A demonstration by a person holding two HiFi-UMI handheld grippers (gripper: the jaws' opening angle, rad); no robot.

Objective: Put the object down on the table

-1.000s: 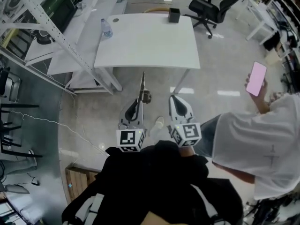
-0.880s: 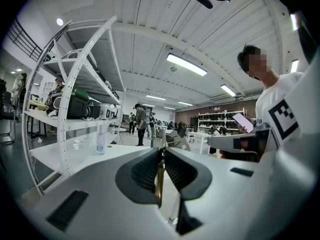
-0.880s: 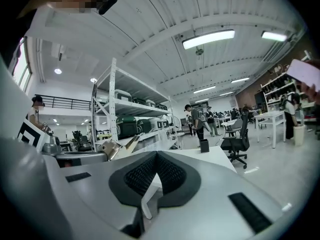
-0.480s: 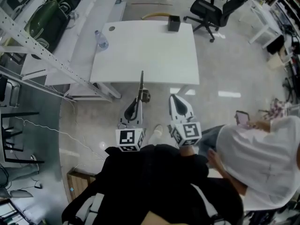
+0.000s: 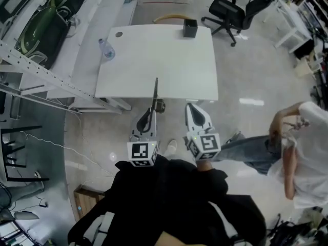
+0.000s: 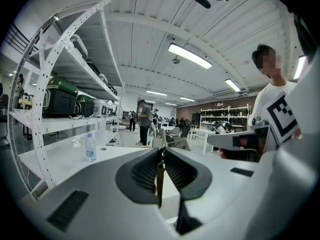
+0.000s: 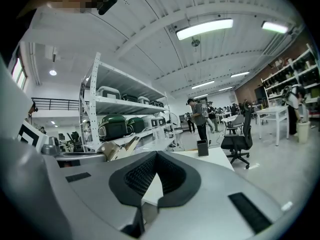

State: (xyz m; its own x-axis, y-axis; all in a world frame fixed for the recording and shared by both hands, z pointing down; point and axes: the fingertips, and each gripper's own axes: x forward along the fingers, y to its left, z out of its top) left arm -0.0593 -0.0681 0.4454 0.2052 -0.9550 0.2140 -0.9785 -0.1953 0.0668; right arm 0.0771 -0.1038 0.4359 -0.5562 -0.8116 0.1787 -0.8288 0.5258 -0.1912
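Observation:
My left gripper [image 5: 152,110] is shut on a thin, flat tool [image 5: 156,88] that points forward, edge-on, over the near edge of the white table [image 5: 159,60]. In the left gripper view the tool [image 6: 160,176] stands upright between the pressed pads. My right gripper [image 5: 190,106] hangs beside it, just short of the table's edge, its jaws closed tip to tip with nothing in them; the right gripper view [image 7: 156,155] shows the same. Both grippers point nearly level at the table.
On the table stand a water bottle [image 5: 106,49] at the far left and a black box [image 5: 190,28] at the far edge. White shelving [image 5: 36,70] runs along the left. An office chair [image 5: 230,12] is behind the table. A person [image 5: 302,158] stands at right.
Both grippers have come closer to the table, whose near edge now lies under the tool's tip. The person at right has lowered the pink phone and shifted.

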